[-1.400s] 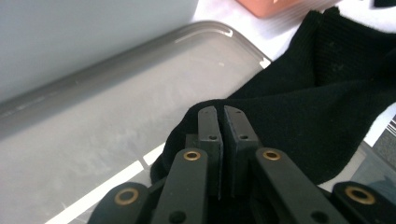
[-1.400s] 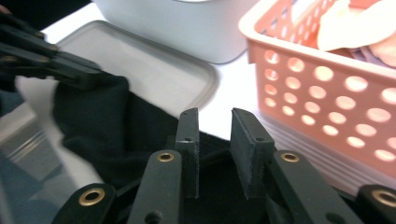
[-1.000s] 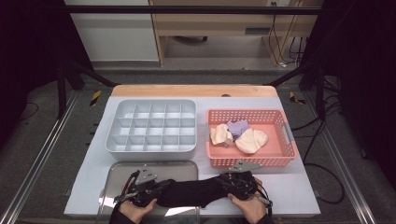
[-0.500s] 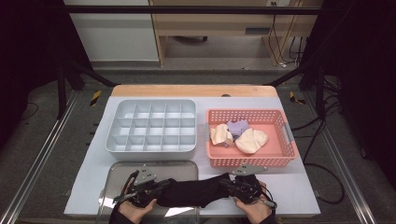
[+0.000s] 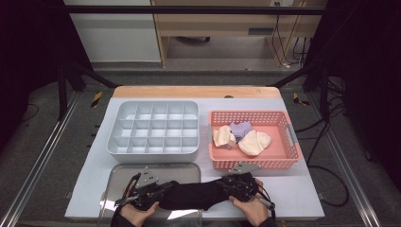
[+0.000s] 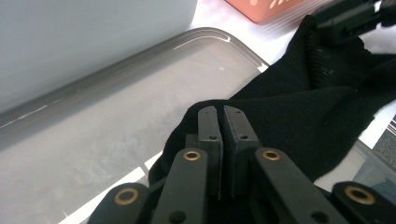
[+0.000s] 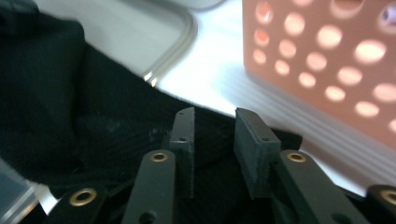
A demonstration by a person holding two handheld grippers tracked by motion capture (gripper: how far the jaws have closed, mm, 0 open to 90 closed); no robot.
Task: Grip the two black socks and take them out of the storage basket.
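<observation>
A black cloth lies stretched between my two grippers at the table's near edge, partly over a metal tray. My left gripper holds its left end. In the left gripper view the jaws are pressed together on a fold of the black cloth. My right gripper is at the cloth's right end, just in front of the pink basket. In the right gripper view the jaws stand apart, with the black cloth lying between and under them.
A grey compartment box stands behind the tray. The pink basket holds a cream bundle, a smaller cream one and a lilac one. The basket wall is close on the right gripper's right side.
Both hands have shifted slightly toward the near edge with the cloth still between them. Nothing else has moved.
</observation>
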